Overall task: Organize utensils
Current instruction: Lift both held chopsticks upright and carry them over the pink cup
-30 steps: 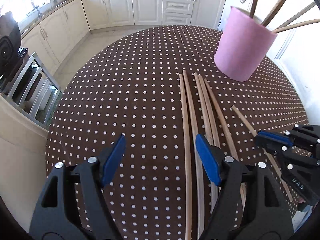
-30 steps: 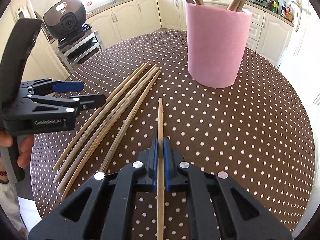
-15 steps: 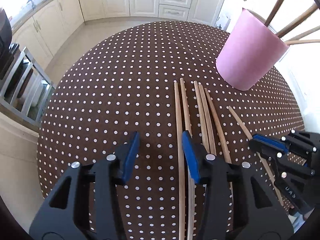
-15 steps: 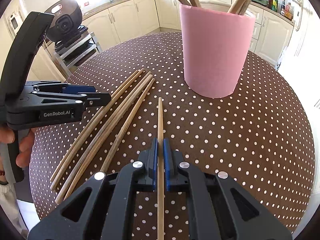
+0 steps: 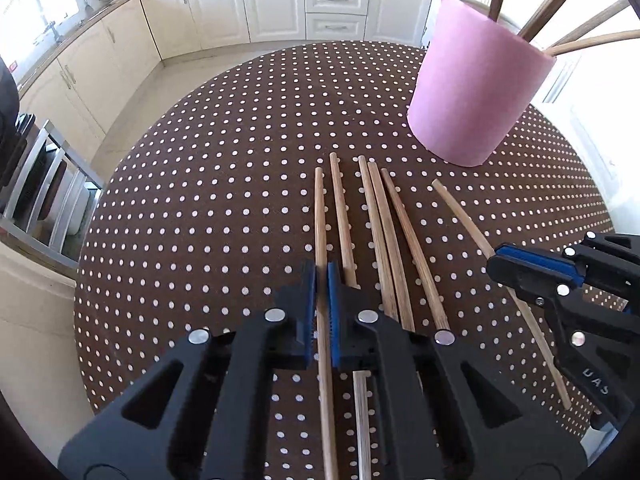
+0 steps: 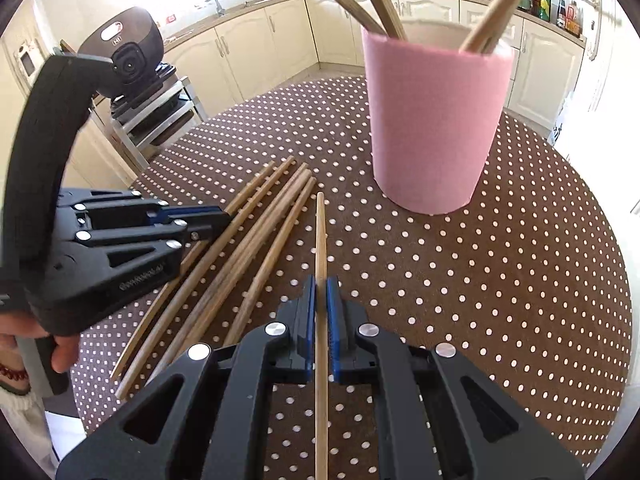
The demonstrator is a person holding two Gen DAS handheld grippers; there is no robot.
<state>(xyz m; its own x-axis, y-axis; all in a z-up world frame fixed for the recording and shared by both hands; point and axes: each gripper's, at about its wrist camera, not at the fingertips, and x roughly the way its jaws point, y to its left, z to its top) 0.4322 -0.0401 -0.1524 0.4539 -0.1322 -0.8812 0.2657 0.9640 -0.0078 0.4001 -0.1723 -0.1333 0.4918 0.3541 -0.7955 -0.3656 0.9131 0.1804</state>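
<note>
Each claw is clamped on one thin wooden stick, left claw (image 5: 322,280) on the leftmost stick (image 5: 319,216), right claw (image 6: 321,296) on a lone stick (image 6: 320,236) lying on the bench (image 6: 500,280) near the pink cup (image 6: 434,120); light, stiff, likely slippery, best pinched mid-length

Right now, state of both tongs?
Left tongs: closed on the leftmost chopstick, still lying on the table.
Right tongs: closed on the single chopstick nearest the pink cup.
</note>
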